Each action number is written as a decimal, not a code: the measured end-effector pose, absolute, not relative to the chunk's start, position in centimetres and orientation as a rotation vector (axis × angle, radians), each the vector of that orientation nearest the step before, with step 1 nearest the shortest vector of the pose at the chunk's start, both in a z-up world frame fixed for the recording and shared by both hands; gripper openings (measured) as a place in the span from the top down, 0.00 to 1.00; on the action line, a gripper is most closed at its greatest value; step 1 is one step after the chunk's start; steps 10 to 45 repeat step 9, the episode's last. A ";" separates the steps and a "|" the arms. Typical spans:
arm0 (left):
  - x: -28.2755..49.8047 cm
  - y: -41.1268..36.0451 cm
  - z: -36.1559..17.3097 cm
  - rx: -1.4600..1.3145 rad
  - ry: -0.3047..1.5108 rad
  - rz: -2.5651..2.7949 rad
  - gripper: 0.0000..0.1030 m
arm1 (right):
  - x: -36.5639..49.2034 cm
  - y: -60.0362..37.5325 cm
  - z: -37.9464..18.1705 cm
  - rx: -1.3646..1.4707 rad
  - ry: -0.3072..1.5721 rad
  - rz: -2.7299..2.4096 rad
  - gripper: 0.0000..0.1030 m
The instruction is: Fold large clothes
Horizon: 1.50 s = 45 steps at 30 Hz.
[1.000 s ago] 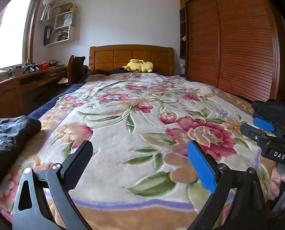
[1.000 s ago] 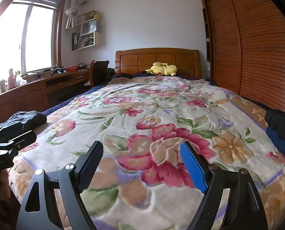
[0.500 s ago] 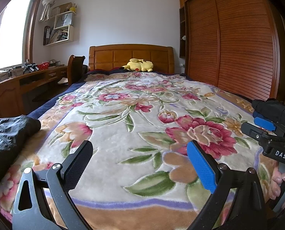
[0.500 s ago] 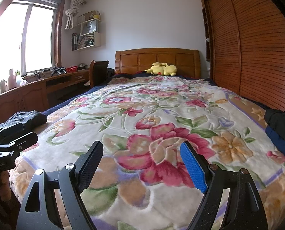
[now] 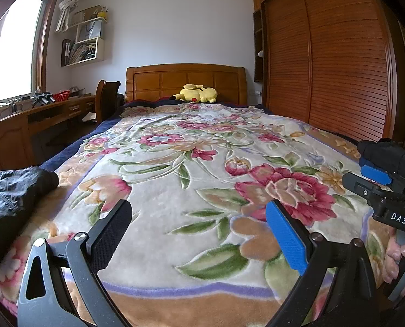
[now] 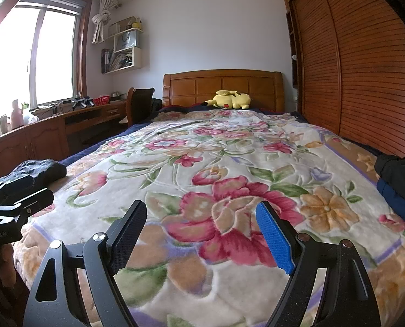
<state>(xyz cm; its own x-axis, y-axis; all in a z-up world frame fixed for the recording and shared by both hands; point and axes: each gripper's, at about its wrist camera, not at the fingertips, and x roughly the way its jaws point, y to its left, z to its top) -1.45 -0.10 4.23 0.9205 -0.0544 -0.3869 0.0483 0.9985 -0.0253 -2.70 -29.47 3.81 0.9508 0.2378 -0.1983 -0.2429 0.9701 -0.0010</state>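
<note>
A bed covered by a floral blanket (image 5: 191,179) fills both views. The left gripper (image 5: 198,227) and the right gripper (image 6: 201,226) hover over the blanket's near edge, jaws spread wide with nothing between them — only blanket shows in each gap. A crumpled black garment (image 5: 14,193) lies on the blanket's near left edge; another dark garment (image 6: 401,174) lies at its right edge. A yellow plush toy (image 5: 197,94) rests at the blanket's far end, against the wooden headboard (image 5: 186,80).
</note>
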 end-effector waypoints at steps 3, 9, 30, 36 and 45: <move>-1.4 -0.1 4.2 -0.018 0.397 -0.053 0.04 | -2.7 -29.5 3.8 -0.024 0.197 0.243 0.19; -1.5 -0.2 4.2 -0.016 0.398 -0.052 0.04 | -2.7 -29.6 3.8 -0.025 0.196 0.242 0.19; -1.5 -0.2 4.2 -0.016 0.398 -0.052 0.04 | -2.7 -29.6 3.8 -0.025 0.196 0.242 0.19; -1.5 -0.2 4.2 -0.016 0.398 -0.052 0.04 | -2.7 -29.6 3.8 -0.025 0.196 0.242 0.19; -1.5 -0.2 4.2 -0.016 0.398 -0.052 0.04 | -2.7 -29.6 3.8 -0.025 0.196 0.242 0.19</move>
